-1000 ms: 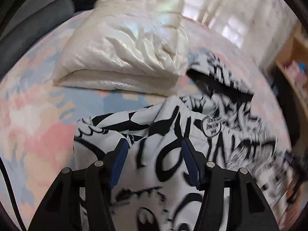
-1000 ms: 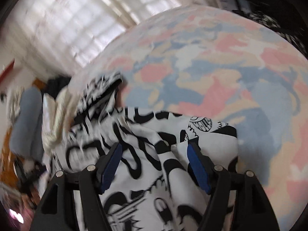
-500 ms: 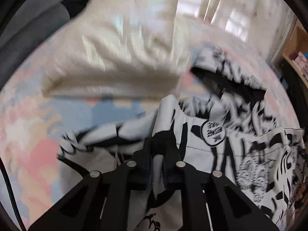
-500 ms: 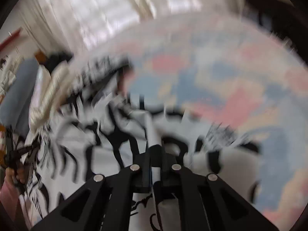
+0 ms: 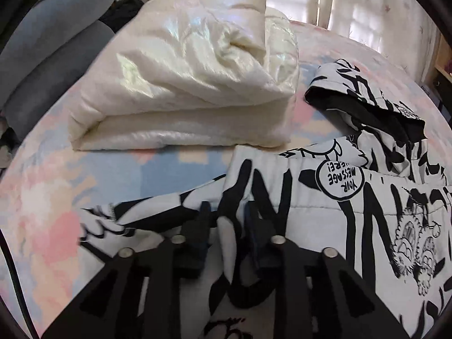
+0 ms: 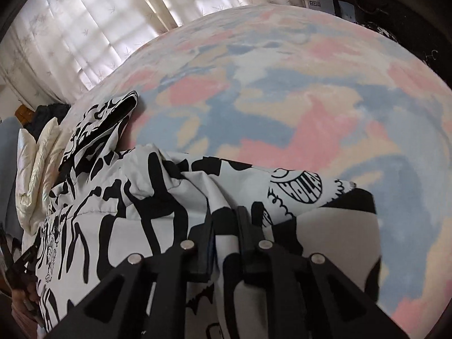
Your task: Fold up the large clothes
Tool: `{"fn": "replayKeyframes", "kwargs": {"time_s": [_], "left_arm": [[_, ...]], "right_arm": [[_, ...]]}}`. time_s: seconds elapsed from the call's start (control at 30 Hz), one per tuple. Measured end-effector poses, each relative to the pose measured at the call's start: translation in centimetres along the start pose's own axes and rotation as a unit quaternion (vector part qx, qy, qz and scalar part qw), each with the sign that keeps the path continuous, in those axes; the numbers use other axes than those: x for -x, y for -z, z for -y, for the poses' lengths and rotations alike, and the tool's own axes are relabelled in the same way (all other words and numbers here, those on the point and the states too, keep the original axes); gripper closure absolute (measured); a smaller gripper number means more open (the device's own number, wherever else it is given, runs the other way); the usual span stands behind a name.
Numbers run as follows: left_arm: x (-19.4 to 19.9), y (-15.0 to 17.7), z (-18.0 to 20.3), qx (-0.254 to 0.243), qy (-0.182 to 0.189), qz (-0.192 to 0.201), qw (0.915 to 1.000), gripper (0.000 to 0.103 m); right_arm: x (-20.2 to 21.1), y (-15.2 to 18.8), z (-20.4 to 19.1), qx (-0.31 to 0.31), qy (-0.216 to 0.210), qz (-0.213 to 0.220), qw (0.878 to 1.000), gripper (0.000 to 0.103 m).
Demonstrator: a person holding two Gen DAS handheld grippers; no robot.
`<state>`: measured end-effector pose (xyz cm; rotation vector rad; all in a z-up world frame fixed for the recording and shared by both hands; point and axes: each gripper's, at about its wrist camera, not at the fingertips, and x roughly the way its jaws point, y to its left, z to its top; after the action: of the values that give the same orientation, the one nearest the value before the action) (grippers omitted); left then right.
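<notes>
A white jacket with black graffiti print (image 5: 325, 212) lies spread on the pastel bedsheet (image 5: 56, 197), its black-lined hood (image 5: 367, 113) towards the far side. My left gripper (image 5: 227, 226) is low over the jacket's near left part. Its jaws are opening, and a raised fold of the fabric stands loosely between them. In the right wrist view the jacket (image 6: 127, 212) fills the lower left. My right gripper (image 6: 226, 226) has a ridge of cloth filling its narrow gap. Those jaws are opening too, but the pads still touch the cloth.
A folded cream puffer jacket (image 5: 192, 84) sits on the bed just beyond the printed one, also visible as the cream puffer (image 6: 36, 155) at the left. Grey cushions (image 5: 42, 70) lie at the far left. Curtained windows (image 6: 84, 28) stand behind the bed. The patterned sheet (image 6: 282, 99) stretches to the right.
Both grippers went from wide open over the jacket to shut on pinched folds, then sank towards the bed. Their jaws have now parted a little, and the jacket lies flatter.
</notes>
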<state>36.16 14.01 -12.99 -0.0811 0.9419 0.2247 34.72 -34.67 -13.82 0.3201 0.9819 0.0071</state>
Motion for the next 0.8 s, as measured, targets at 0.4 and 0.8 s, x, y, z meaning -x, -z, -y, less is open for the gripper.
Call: {"fn": "replayKeyframes", "kwargs": {"time_s": [0.4, 0.8], "left_arm": [[5.0, 0.6, 0.9, 0.009, 0.041, 0.059, 0.9974, 0.088], [-1.6, -0.3, -0.4, 0.028, 0.027, 0.007, 0.9992, 0.094]], "right_arm": [[5.9, 0.7, -8.4, 0.093, -0.037, 0.088, 0.991, 0.056], [-0.4, -1.2, -1.5, 0.074, 0.051, 0.059, 0.994, 0.062]]}}
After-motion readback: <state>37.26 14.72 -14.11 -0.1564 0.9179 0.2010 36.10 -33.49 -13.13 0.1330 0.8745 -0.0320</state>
